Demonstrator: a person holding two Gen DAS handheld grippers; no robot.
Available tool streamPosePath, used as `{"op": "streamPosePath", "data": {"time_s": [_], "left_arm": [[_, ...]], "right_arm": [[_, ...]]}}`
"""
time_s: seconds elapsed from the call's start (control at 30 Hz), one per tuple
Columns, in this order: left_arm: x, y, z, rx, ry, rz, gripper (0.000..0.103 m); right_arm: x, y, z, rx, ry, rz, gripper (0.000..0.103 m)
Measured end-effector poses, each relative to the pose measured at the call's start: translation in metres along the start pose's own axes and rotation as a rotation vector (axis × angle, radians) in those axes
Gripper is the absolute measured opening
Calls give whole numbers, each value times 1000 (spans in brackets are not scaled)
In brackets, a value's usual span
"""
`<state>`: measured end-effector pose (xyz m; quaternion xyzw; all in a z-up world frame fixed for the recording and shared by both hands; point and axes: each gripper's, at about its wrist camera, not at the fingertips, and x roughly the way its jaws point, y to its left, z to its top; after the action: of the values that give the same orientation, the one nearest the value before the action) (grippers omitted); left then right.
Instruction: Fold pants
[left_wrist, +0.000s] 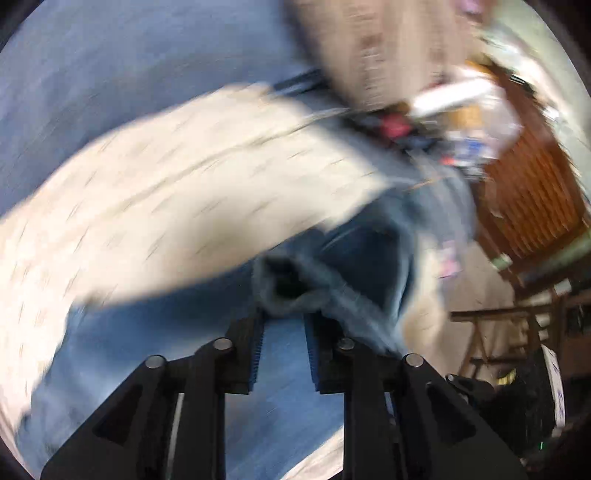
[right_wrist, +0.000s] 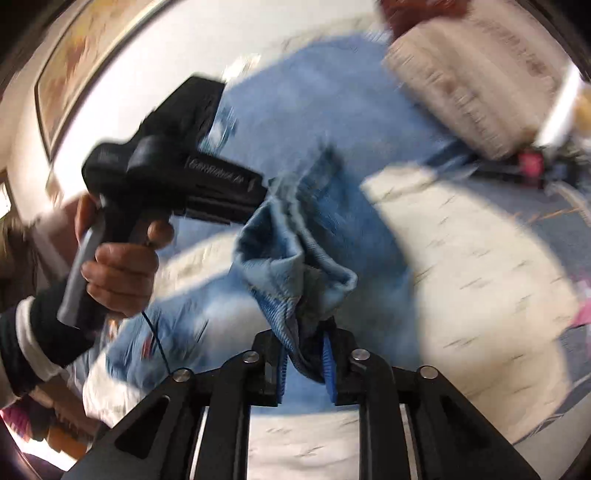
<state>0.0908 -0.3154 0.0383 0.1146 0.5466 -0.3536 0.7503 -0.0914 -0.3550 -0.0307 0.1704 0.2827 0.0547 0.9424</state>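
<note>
- Right gripper (right_wrist: 304, 363) clamped on bunched denim; left gripper (left_wrist: 284, 343) pinches the jeans (right_wrist: 295, 236) too.
- Jeans hang between both, lifted above the pale blanket (right_wrist: 472, 258).
- Soft, fairly heavy, droopy: hold at the thick hem or waistband.

Blue-covered bed (right_wrist: 295, 92) under a cream, dash-patterned blanket (left_wrist: 184, 184) spread across it, with a beige cushion (right_wrist: 476, 92) lying toward its far end; everything smeared by motion blur, finer contact impossible to tell.
</note>
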Motion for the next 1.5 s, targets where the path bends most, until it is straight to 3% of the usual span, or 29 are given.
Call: {"op": "streamPosePath", "data": {"time_s": [0.07,0.17,0.27,0.33,0.4,0.47,0.57,0.67,0.77,0.87,0.93,0.97,1.0,1.07,1.13,1.23,1.37,1.43,1.5], "left_arm": [[8,33,-19,-107,47,45,18],[14,85,-53,-324,126,-16,18],[6,111,-79,-436,117,-79,18],[-2,114,-93,-463,87,-121,25],[-6,108,-100,-476,56,-167,46],[-5,100,-104,-478,28,-196,57],[10,83,-97,-483,44,-217,59],[20,78,-96,-511,80,-224,59],[22,69,-94,-532,54,-226,69],[31,56,-89,-537,82,-308,69],[33,47,-86,-506,83,-262,60],[34,43,-84,-485,84,-234,41],[36,41,-83,-480,98,-238,18],[28,43,-86,-515,97,-306,18],[6,42,-91,-494,30,-309,18],[-10,52,-109,-509,-6,-289,19],[5,77,-133,-574,4,-148,20],[15,87,-138,-607,15,-181,20],[6,91,-139,-610,16,-213,22]], "right_arm": [[22,16,-6,-34,79,-16,39],[40,37,-17,-75,185,-26,48],[24,45,-15,-53,176,41,51],[3,41,-12,-14,139,72,57],[-18,28,-12,76,86,94,69],[-30,3,-15,213,69,115,69],[-26,-32,-23,449,71,192,69],[-17,-50,-34,580,76,268,69],[4,-67,-42,711,57,372,69],[19,-86,-47,812,50,382,64],[31,-95,-51,875,42,406,46],[35,-98,-49,884,51,397,20],[37,-99,-46,877,56,405,7],[29,-94,-39,862,31,450,7],[20,-84,-30,822,16,517,7],[29,-69,-30,783,81,556,7],[74,-57,-52,796,245,505,11],[84,-53,-58,771,286,434,11],[74,-48,-48,720,311,426,23]]}}
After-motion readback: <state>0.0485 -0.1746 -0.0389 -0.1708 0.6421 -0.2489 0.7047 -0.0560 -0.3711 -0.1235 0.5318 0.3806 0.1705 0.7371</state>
